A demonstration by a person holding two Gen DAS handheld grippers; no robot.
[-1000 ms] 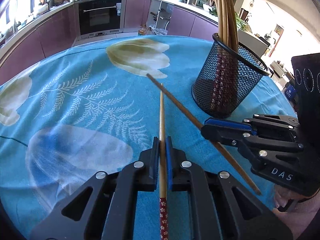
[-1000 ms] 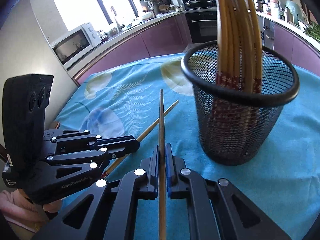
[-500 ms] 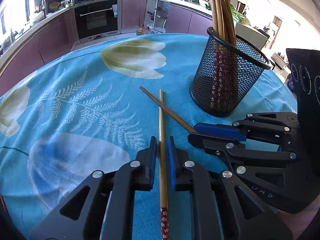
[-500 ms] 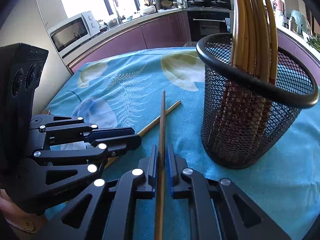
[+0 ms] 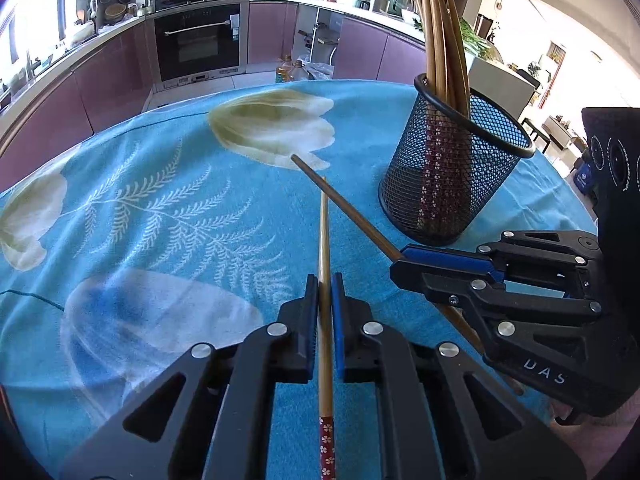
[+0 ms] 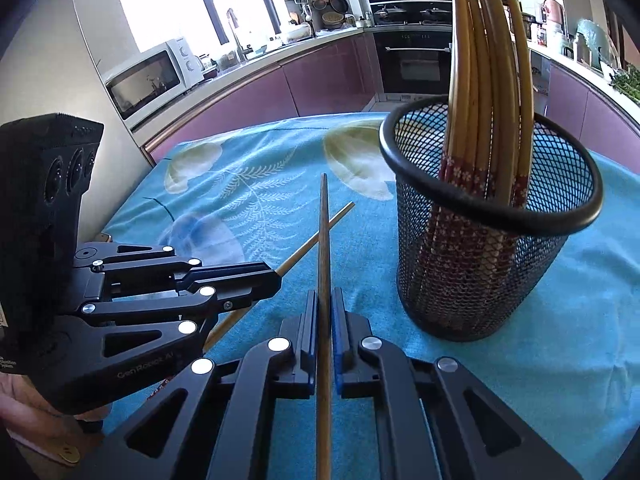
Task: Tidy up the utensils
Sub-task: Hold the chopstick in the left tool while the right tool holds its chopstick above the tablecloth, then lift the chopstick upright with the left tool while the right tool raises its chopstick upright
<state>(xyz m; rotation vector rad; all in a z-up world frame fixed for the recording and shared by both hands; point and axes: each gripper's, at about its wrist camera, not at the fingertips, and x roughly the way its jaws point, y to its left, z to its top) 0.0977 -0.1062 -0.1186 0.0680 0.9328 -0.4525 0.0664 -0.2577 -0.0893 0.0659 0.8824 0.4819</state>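
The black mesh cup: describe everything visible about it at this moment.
The black mesh cup is a round holder of what looks like wire mesh, with a thick solid rim. It stands upright on the blue floral tablecloth, with its mouth open upward. A bundle of bamboo-coloured chopsticks stands inside, red flower-patterned ends down, leaning against the rim on one side. Neither gripper touches it; nothing else does either.

chopsticks in holder [image 6: 488, 80] | tips cut off by top edge
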